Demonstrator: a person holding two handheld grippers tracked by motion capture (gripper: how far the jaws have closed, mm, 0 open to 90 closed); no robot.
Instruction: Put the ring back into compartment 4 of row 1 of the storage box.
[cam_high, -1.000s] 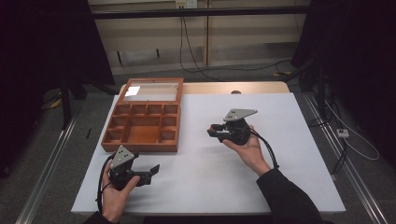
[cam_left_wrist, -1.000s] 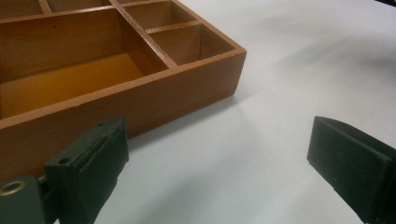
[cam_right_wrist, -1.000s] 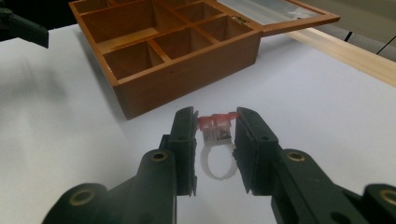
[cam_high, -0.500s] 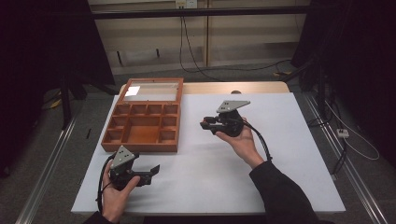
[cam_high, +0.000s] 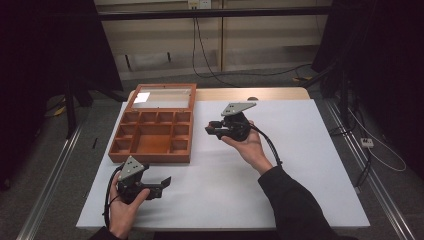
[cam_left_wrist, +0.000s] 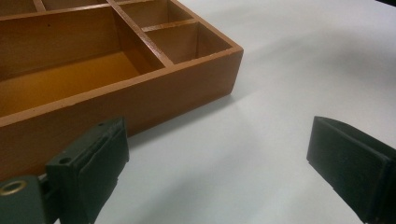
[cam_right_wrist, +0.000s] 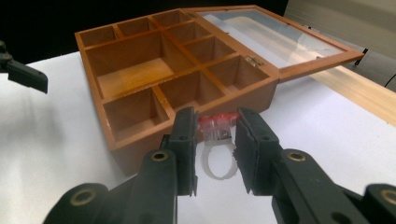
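A wooden box (cam_high: 150, 156) with several compartments lies at the table's left, its glass lid (cam_high: 162, 98) folded back flat. My right gripper (cam_high: 212, 128) hovers just right of the box, pointing at it. In the right gripper view my right gripper (cam_right_wrist: 215, 119) is shut on a toy ring (cam_right_wrist: 218, 166) with a white band and a red top, close to the box's near wall (cam_right_wrist: 261, 100). My left gripper (cam_high: 163, 184) rests low near the front left, open. In the left gripper view my left gripper (cam_left_wrist: 217, 154) is spread wide beside the box's corner (cam_left_wrist: 154, 100).
The white table (cam_high: 310, 170) has bare room to the right and in front. A strip of wooden edge (cam_high: 250, 93) runs along the back. Cables trail on the floor behind. My left gripper's jaw (cam_right_wrist: 25, 74) shows far left in the right gripper view.
My right gripper has moved left toward the box and risen slightly, still holding the ring. The left gripper has stayed where it was.
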